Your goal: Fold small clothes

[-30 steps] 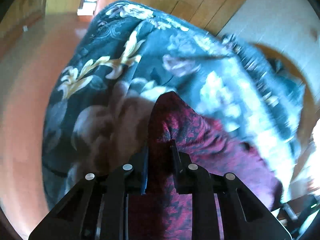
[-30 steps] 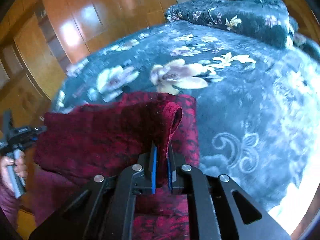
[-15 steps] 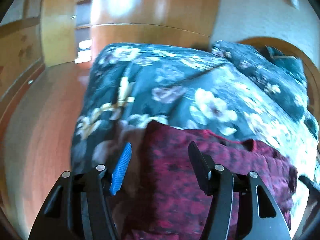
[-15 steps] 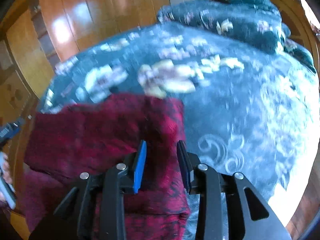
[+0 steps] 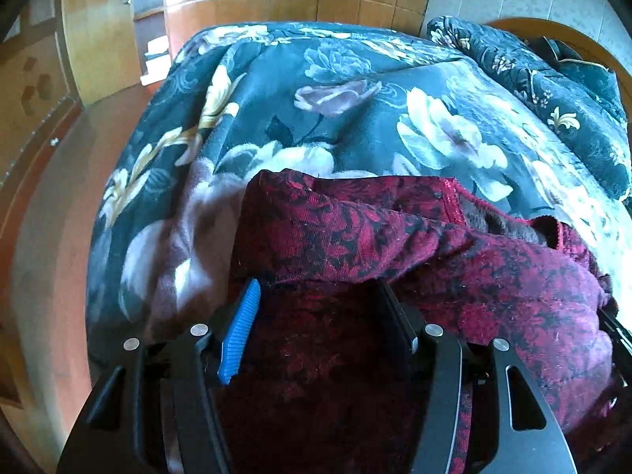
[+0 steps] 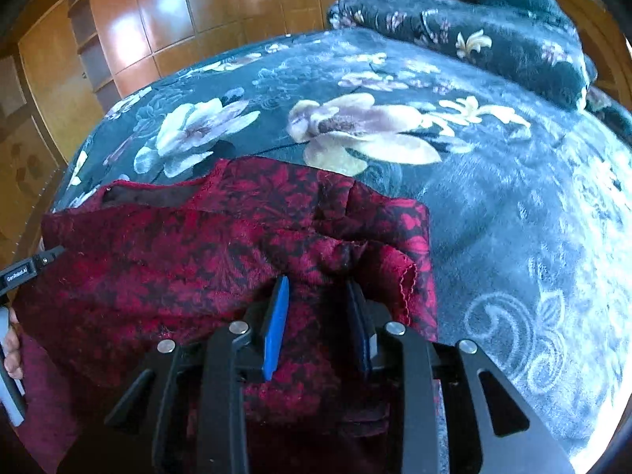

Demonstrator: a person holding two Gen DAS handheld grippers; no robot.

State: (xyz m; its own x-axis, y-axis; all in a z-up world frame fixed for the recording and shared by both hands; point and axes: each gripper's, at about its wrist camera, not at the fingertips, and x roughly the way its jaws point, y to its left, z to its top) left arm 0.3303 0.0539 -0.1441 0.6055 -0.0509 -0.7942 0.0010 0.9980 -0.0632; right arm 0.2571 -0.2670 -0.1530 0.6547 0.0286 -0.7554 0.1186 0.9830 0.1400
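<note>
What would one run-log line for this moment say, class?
left tongs: open | right tongs: open, just reclosing slightly | red garment: released, folded on floral blanket

A: Where does the left wrist view look from?
B: Close above the red garment [image 5: 414, 245], tilted down toward the bedspread [image 5: 355, 91].
A: And the right?
B: Equally close over that garment [image 6: 197, 260]; both share it.
</note>
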